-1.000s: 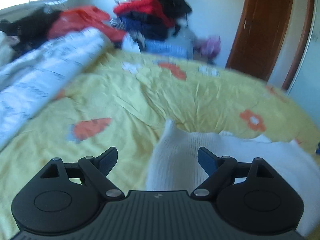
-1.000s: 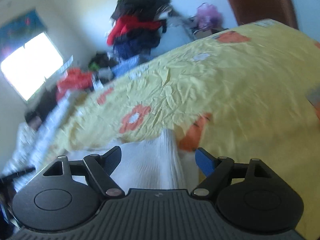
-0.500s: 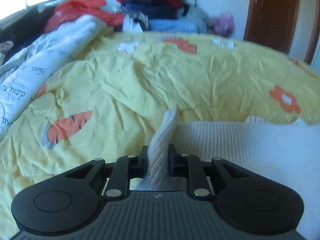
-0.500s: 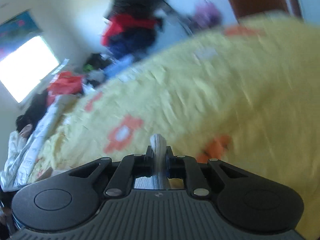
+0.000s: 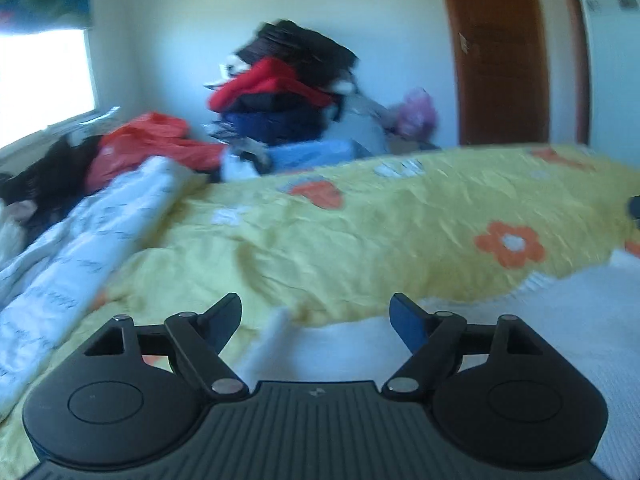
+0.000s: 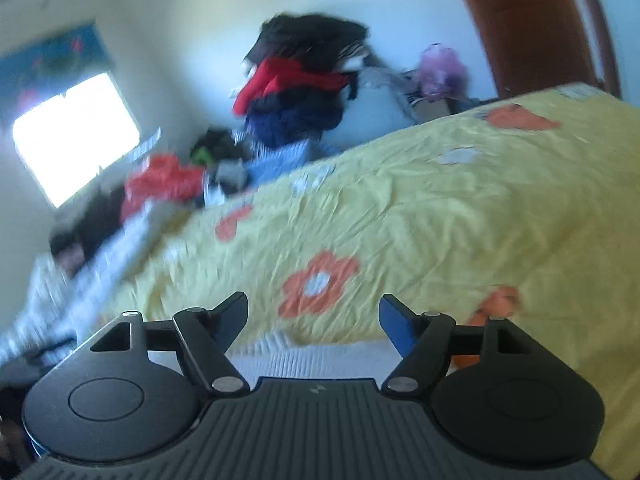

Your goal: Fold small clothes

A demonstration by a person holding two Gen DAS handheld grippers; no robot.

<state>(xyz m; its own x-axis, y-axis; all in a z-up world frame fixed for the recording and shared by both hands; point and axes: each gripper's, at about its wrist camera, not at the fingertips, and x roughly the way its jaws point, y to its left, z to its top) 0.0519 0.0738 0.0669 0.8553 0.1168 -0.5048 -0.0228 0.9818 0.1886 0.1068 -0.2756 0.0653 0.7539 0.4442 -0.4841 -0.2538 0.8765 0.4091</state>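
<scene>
Both jaws were opening and neither had a grip on anything: the left gripper point(image 5: 316, 316) and right gripper point(image 6: 314, 314) each hung wide over the white knit garment point(image 5: 520, 320). That lay flat at the near edge of the yellow flowered bedsheet point(image 5: 360, 240), under both tools.

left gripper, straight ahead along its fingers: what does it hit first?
Probably the white knit garment lying just ahead and below the left gripper, whose jaws are opening with nothing pinched. Past its edge comes the yellow bedsheet. The picture is blurred, so depth is uncertain.
</scene>
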